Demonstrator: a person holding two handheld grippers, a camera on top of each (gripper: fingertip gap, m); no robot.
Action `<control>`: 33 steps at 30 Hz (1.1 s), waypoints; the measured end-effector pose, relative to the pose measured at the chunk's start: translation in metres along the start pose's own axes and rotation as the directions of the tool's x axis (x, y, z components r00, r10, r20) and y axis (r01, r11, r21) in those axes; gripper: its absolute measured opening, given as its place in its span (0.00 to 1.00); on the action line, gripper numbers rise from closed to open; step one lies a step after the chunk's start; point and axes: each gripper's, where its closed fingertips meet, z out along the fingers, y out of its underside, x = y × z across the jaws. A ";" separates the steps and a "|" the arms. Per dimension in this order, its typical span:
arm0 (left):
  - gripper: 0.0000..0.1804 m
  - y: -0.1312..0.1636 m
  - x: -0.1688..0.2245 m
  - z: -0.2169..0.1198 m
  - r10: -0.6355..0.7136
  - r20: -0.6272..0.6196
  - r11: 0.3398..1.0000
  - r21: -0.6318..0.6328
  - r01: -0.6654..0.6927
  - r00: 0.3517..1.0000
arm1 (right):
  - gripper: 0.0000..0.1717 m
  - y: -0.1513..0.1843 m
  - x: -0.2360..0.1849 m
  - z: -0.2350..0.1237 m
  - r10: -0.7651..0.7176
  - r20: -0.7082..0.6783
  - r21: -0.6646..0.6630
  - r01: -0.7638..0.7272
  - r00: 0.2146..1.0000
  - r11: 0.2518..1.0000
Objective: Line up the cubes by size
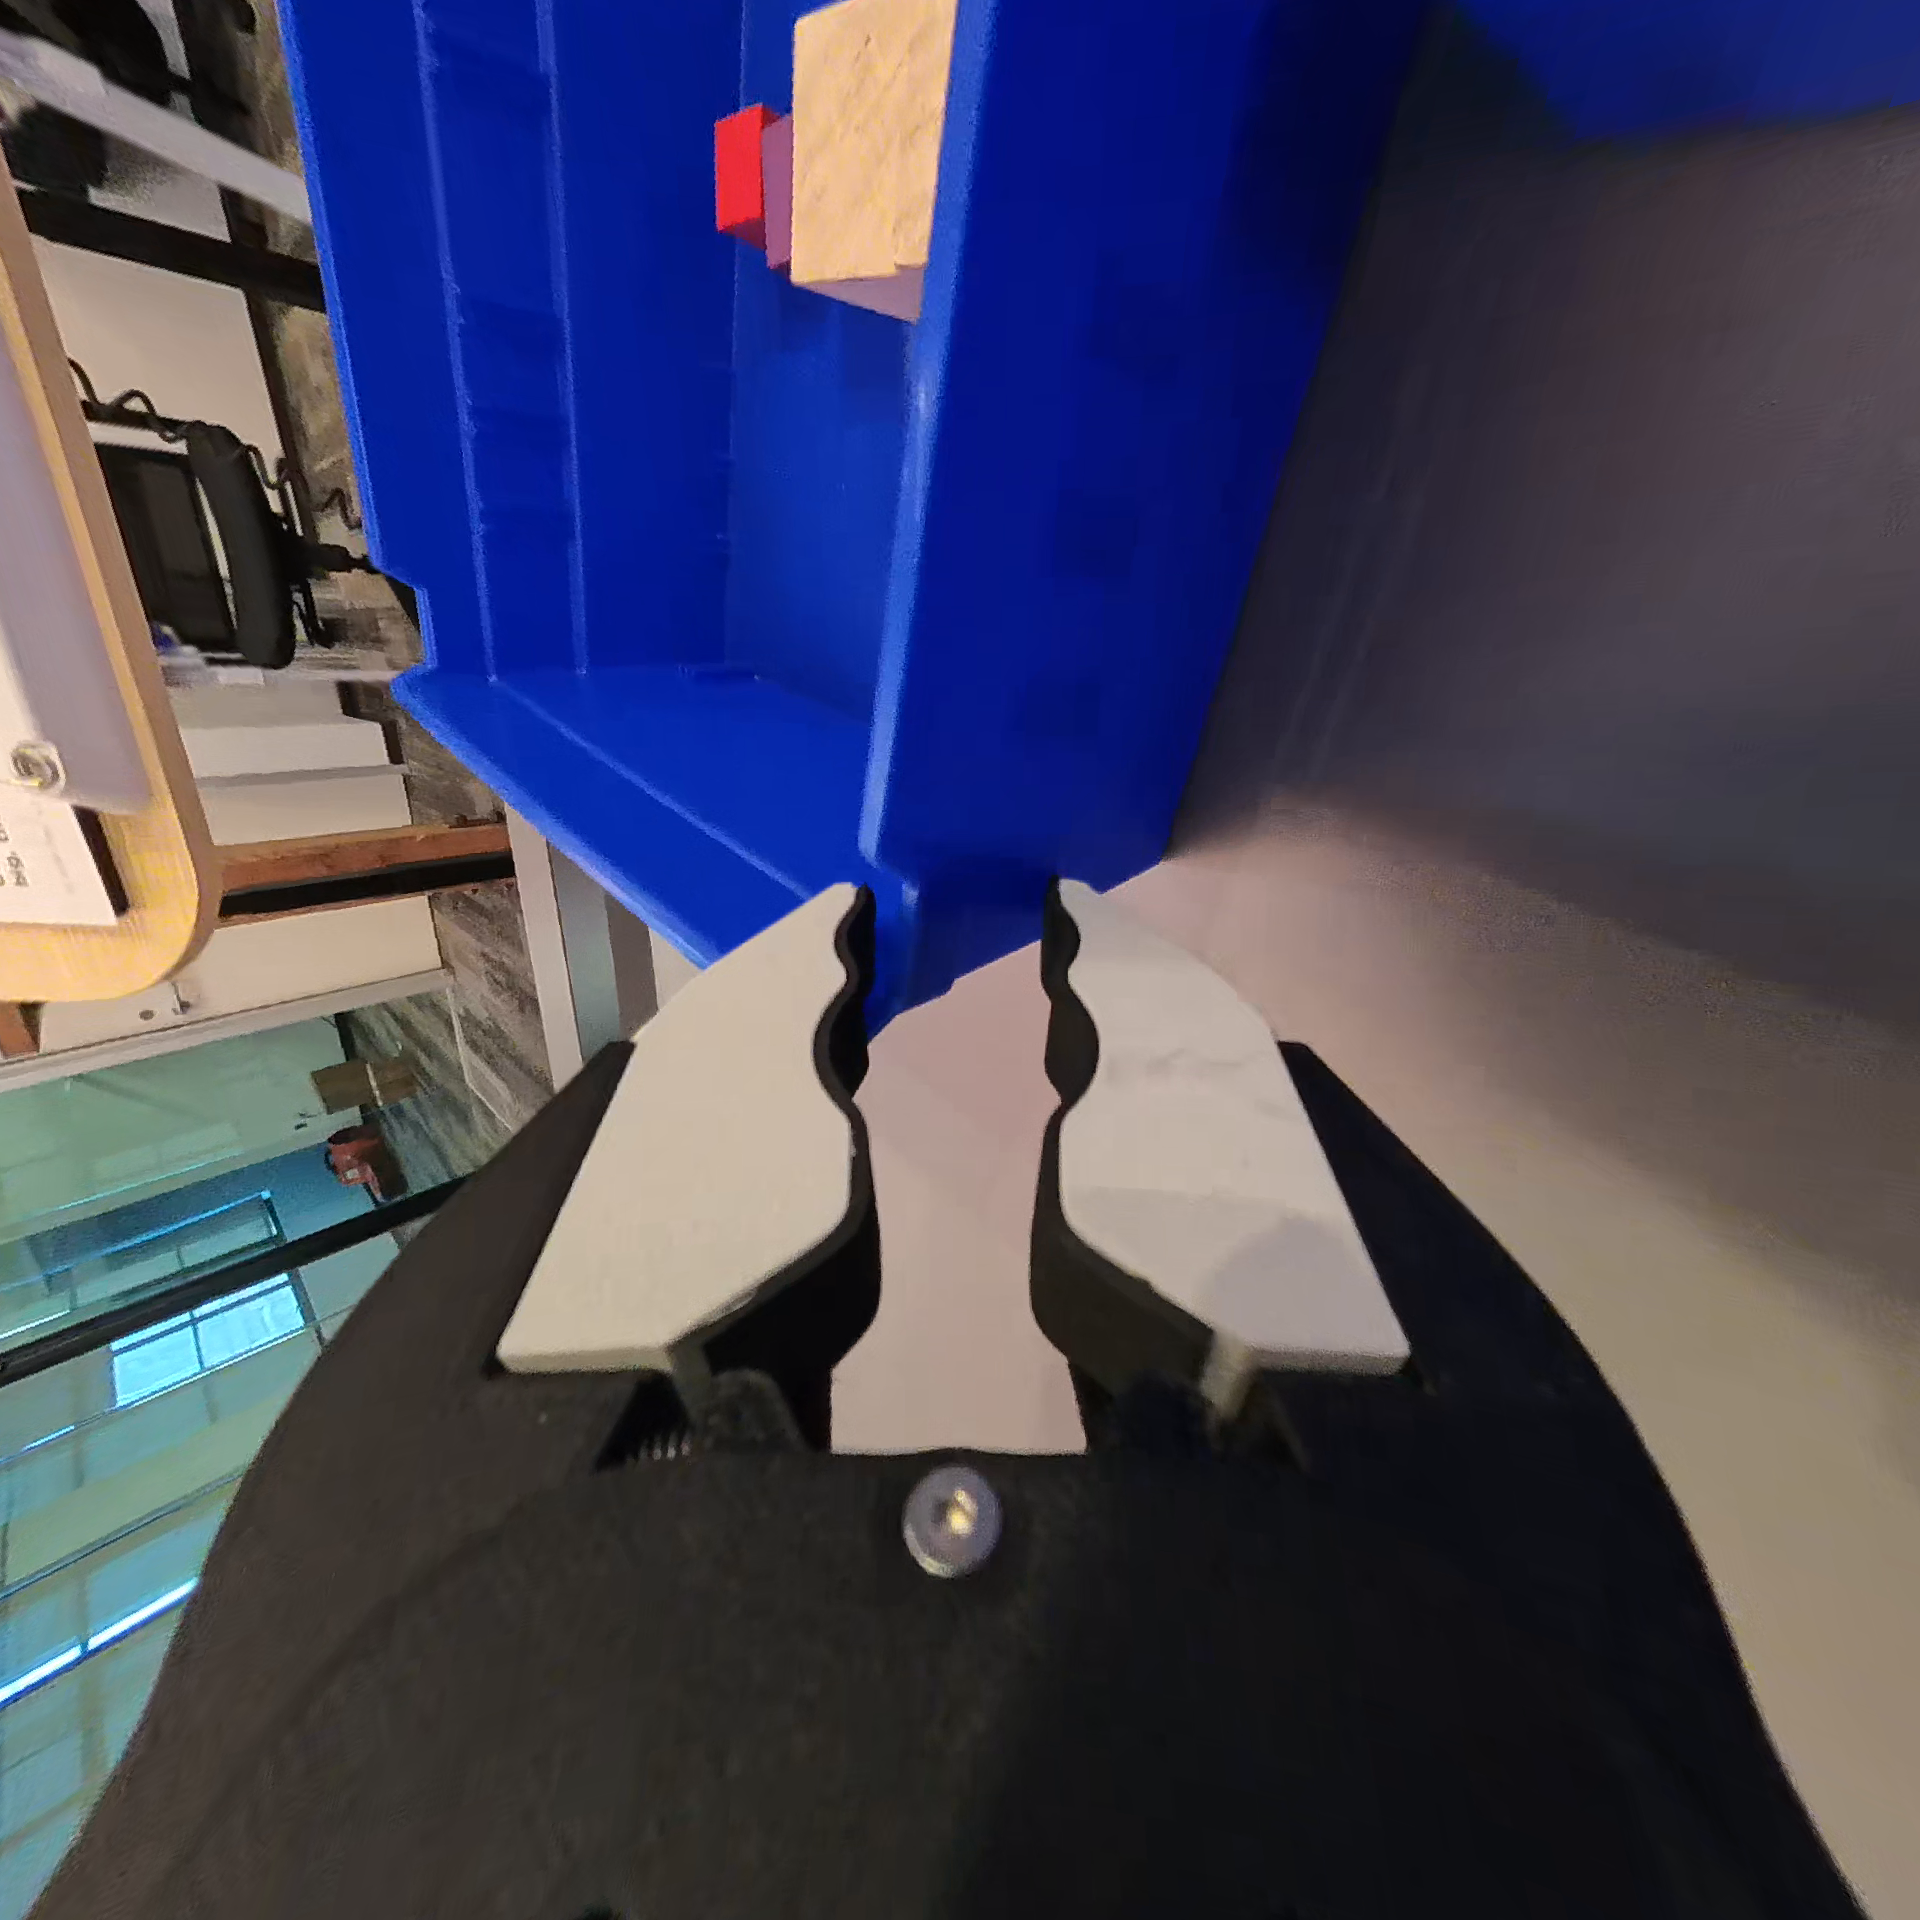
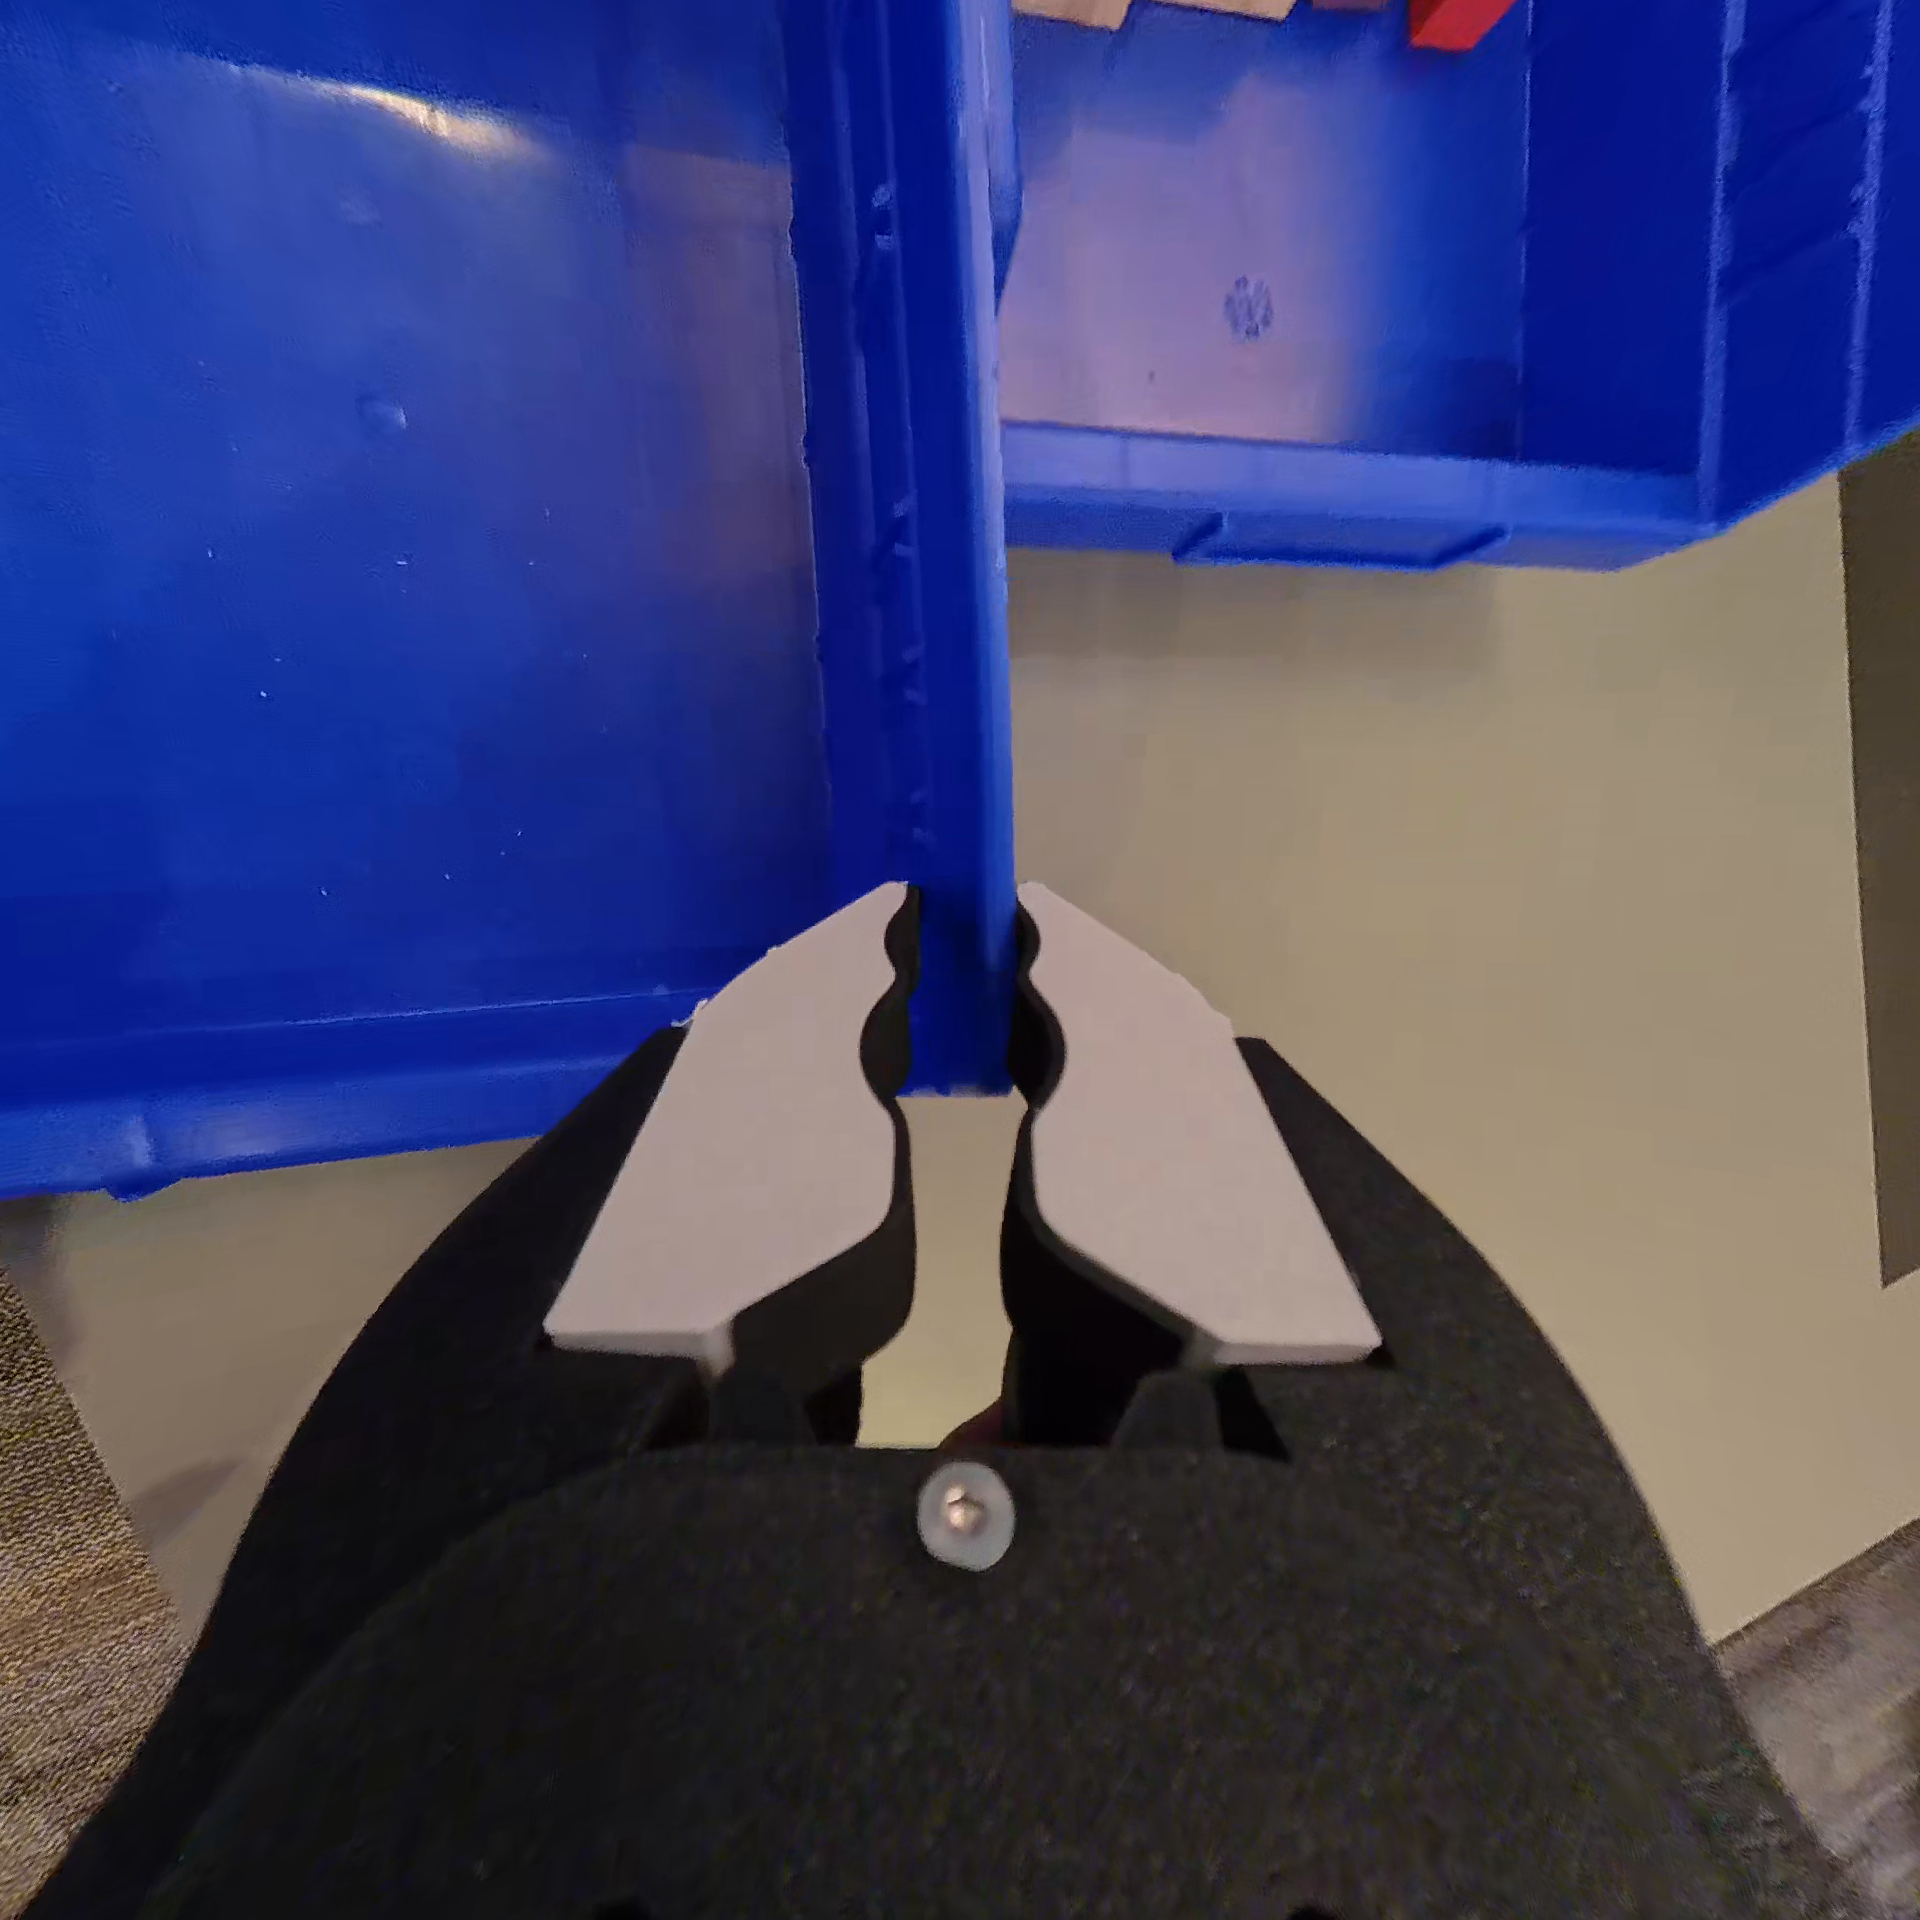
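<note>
Setting: you are in an office-type workroom. Evidence: glass partition wall (image 1: 135, 1299), black office chair (image 1: 208, 540), wood-trimmed furniture (image 1: 156, 894), grey carpet (image 2: 62, 1538), blue plastic storage bins (image 2: 416, 520) on a pale worktop (image 2: 1403, 935)

Tabletop (image 2: 1455, 935): pale cream, smooth, softly lit.
Floor (image 2: 62, 1558): grey speckled carpet beside the tabletop's edge.
Glass partition (image 1: 125, 1299): teal-tinted, reflecting bright strips.
Furniture: light wooden curved frame (image 1: 156, 914); black office chair (image 1: 218, 551) beyond.
</note>
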 end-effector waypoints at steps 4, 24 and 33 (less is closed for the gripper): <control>0.16 0.012 -0.002 -0.001 0.006 0.006 1.000 -0.027 -0.006 1.000 | 0.08 0.008 0.001 -0.004 -0.004 0.000 0.007 0.004 1.000 1.000; 0.16 0.098 -0.022 -0.002 -0.055 0.050 0.986 -0.152 0.062 0.997 | 0.08 0.045 0.016 -0.018 0.043 -0.016 0.005 -0.043 0.999 0.999; 0.29 0.098 -0.022 -0.032 -0.154 0.059 0.977 -0.138 0.161 0.986 | 0.17 0.042 0.015 -0.018 -0.038 -0.053 -0.036 0.036 0.998 0.999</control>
